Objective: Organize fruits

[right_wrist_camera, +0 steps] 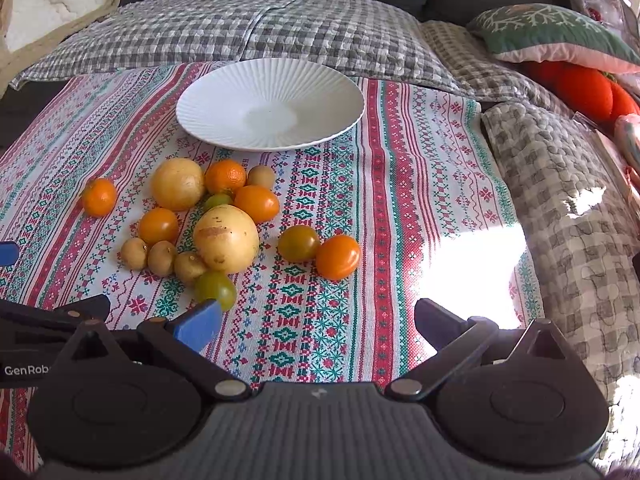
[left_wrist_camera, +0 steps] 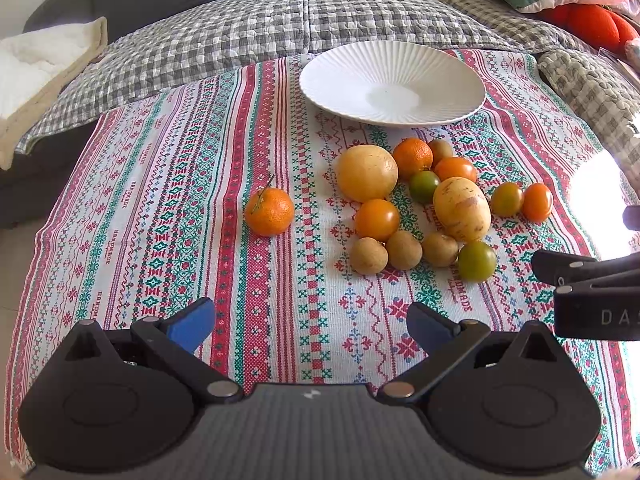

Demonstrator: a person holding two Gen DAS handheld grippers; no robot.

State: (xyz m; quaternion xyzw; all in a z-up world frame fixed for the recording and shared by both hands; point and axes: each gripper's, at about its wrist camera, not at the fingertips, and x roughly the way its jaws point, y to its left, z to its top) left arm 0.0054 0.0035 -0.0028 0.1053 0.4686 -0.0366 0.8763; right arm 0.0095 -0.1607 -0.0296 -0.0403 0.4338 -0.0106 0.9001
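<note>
A white ribbed plate [left_wrist_camera: 340, 80] [right_wrist_camera: 208, 116] stands bare at the far side of a patterned cloth. In front of it lies a cluster of several fruits: two large yellow ones [left_wrist_camera: 367, 173] [right_wrist_camera: 226, 238], orange and green tomatoes [left_wrist_camera: 477, 261] [right_wrist_camera: 338, 257], small brown fruits [left_wrist_camera: 368, 256] [right_wrist_camera: 161, 257]. One tangerine [left_wrist_camera: 269, 211] [right_wrist_camera: 99, 197] lies apart to the left. My left gripper [left_wrist_camera: 312, 328] is open above the cloth, short of the fruits. My right gripper [right_wrist_camera: 316, 320] is open too, its left finger just in front of a green tomato [right_wrist_camera: 215, 290].
The cloth [left_wrist_camera: 160, 220] covers a low surface in front of a grey sofa with a checked quilt [left_wrist_camera: 248, 28]. A green cushion [right_wrist_camera: 560, 32] and an orange plush [right_wrist_camera: 580, 88] lie at the right. A bright sun patch [right_wrist_camera: 480, 272] falls on the cloth's right side.
</note>
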